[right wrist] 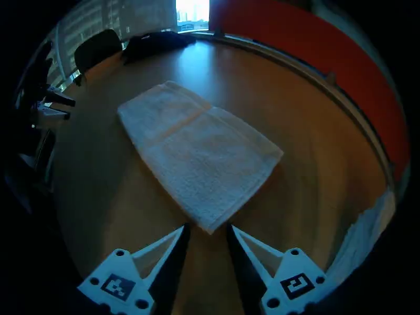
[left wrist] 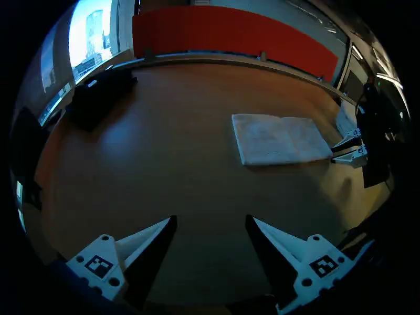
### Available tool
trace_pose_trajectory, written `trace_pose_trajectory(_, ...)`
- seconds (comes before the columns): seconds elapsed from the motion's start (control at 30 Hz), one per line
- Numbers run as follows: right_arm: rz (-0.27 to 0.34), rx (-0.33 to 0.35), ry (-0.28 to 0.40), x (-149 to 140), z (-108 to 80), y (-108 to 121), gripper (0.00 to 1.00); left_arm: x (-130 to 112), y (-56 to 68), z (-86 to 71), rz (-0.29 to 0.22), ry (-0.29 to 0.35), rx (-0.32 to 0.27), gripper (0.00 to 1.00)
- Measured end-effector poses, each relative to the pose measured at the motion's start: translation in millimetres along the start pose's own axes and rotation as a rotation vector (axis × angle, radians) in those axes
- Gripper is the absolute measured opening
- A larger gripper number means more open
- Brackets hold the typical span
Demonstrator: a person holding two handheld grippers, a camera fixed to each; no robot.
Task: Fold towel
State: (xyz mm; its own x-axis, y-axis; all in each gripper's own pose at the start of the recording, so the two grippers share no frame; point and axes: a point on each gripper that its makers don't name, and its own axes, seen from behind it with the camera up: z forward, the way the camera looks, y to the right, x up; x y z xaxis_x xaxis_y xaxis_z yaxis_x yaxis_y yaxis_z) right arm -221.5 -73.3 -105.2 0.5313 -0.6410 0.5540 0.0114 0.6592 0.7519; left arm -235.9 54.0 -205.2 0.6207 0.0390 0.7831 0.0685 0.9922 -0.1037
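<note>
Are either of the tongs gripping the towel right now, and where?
Nothing is held: left tongs open over the table, away from the towel; right tongs open, flanking its near corner without pinching.

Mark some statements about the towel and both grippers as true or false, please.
1. The towel lies on the wooden table. True.
2. The right gripper is shut on the towel's corner. False: its fingers stand apart, with the corner at their tips.
3. The left gripper is open above bare table. True.
4. The left gripper touches the towel. False: the towel lies well away from it.
</note>
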Motion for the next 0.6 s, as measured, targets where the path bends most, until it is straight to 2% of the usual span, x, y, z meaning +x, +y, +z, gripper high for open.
trace_pose_trajectory(0.37,-0.024,0.011,-0.003,1.0,1.9,2.2,0.07,-0.8,0.6,-3.4,0.002,0.002,-0.002,0.97)
trace_pose_trajectory(0.6,-0.024,-0.008,0.011,9.9,-3.4,5.5,0.03,1.2,1.7,-4.4,0.006,0.008,-0.005,0.97)
